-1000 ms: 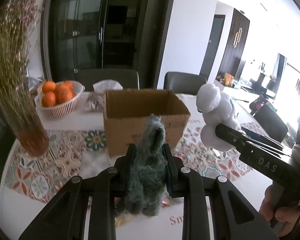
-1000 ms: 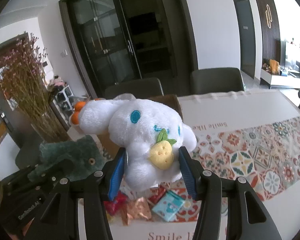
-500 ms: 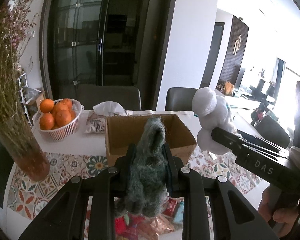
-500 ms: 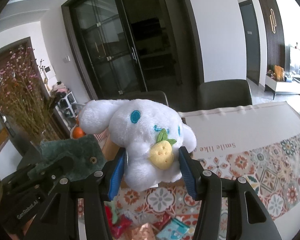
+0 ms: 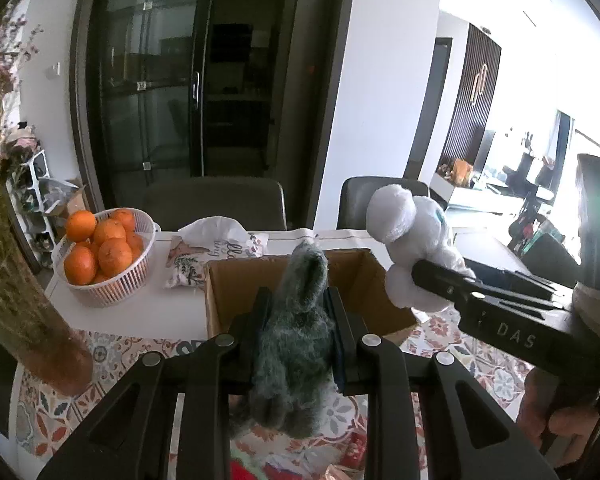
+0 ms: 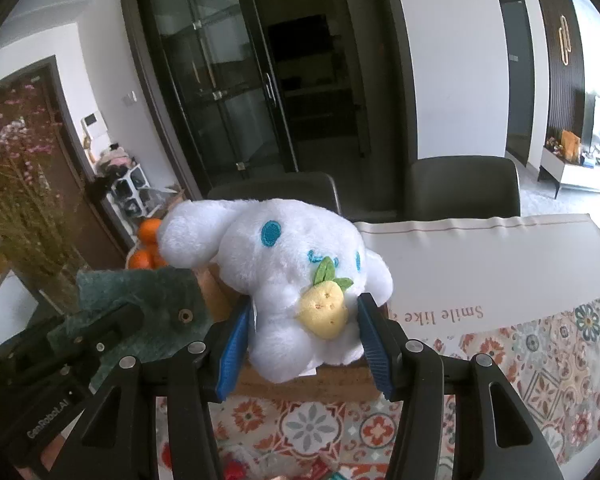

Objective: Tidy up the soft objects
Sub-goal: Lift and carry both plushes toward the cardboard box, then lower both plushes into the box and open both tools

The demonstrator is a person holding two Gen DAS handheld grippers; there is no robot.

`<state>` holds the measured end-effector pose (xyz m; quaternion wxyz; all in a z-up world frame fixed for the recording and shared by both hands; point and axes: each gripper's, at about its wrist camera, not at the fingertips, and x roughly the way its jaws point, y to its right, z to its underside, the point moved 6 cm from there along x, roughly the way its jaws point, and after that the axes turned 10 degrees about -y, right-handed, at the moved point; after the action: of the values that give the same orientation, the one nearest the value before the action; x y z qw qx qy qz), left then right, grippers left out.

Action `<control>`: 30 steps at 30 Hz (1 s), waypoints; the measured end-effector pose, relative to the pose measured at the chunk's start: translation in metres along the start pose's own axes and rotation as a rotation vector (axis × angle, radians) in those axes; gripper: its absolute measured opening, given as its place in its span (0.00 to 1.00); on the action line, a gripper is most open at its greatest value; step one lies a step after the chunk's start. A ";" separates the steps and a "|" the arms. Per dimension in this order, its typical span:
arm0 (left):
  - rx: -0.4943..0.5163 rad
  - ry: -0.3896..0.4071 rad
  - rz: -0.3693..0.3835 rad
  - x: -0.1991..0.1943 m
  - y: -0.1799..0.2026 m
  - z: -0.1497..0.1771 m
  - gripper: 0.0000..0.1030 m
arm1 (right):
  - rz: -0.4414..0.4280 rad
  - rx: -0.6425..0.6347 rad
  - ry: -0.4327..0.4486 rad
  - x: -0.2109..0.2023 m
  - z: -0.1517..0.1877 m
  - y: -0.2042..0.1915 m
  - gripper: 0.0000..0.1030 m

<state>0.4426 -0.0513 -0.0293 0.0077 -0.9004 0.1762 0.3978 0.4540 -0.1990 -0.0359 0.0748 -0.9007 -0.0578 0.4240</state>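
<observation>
Your left gripper (image 5: pixel 300 320) pinches the green plush (image 5: pixel 296 344), your right gripper (image 6: pixel 306 332) clamps the white plush dog (image 6: pixel 284 276); both hang above the cardboard box (image 5: pixel 236 284) on the worktop (image 6: pixel 480 264).

A shaggy grey-green plush toy (image 5: pixel 296 344) is showing rough, matted fibres. The white plush toy (image 6: pixel 288 276) is looking soft and fluffy. The box (image 5: pixel 384 300) is matt brown cardboard. At ten o'clock, a ribbed white plastic basket (image 5: pixel 112 280) is holding glossy oranges (image 5: pixel 100 246).

The open brown cardboard box (image 5: pixel 376 292) has its floor hidden behind the fuzzy grey-green plush toy (image 5: pixel 296 344). The tall vase of dried flowers (image 5: pixel 16 272) is cut off at the left edge.
</observation>
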 end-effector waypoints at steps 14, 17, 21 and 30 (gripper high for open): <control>-0.027 -0.138 0.041 0.069 -0.012 -0.015 0.26 | 0.005 -0.021 -0.185 0.073 -0.017 0.008 0.52; -0.032 -0.165 0.045 0.081 -0.015 -0.015 0.26 | 0.006 -0.020 -0.222 0.088 -0.017 0.013 0.52; -0.039 -0.205 0.054 0.099 -0.020 -0.016 0.27 | 0.017 -0.028 -0.242 0.101 -0.017 0.014 0.50; -0.063 -0.282 0.051 0.132 -0.027 -0.022 0.58 | 0.045 -0.022 -0.274 0.117 -0.021 0.020 0.49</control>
<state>0.5488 -0.0709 -0.1130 -0.0060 -0.8306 0.1835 0.5258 0.5446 -0.2011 -0.1146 0.0468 -0.8362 -0.0518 0.5439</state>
